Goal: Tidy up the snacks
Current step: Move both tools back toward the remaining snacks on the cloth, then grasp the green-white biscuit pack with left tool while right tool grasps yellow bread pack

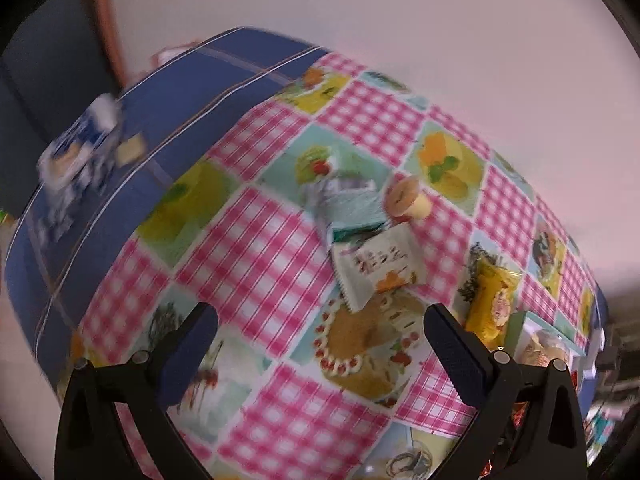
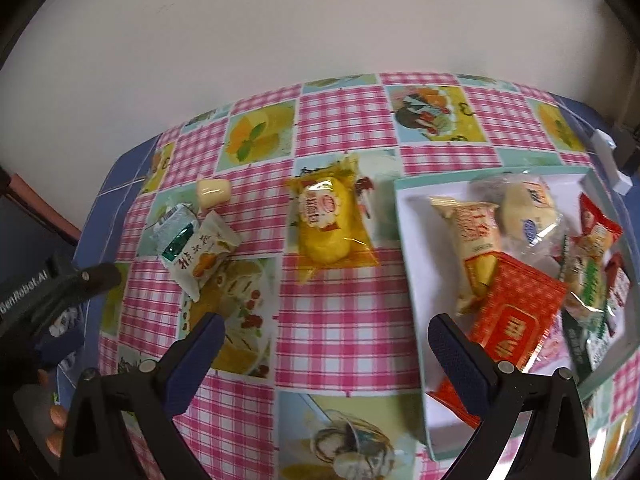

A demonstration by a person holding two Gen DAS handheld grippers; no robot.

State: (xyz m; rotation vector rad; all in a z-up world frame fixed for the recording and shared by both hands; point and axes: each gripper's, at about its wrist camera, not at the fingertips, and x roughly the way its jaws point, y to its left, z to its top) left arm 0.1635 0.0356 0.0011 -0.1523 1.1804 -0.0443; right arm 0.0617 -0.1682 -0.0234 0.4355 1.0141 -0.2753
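Since both tongs, left (image 1: 320,344) and right (image 2: 326,344), gape empty, the slippery yellow cake packet (image 2: 326,222) mid-frame could squirt out sideways when pinched.

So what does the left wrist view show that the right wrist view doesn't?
Left wrist only: a blurred blue-and-white package on the blue cloth.
Right wrist only: the tray's contents, including a red packet, and the left gripper's body at the frame edge.
Both: the yellow cake packet, white cracker packet, teal packet, and small jelly cup.

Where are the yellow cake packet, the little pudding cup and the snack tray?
yellow cake packet (image 2: 326,220): right wrist view, middle of wrapper.
pudding cup (image 2: 214,193): right wrist view, its side.
snack tray (image 2: 416,248): right wrist view, bare left floor.
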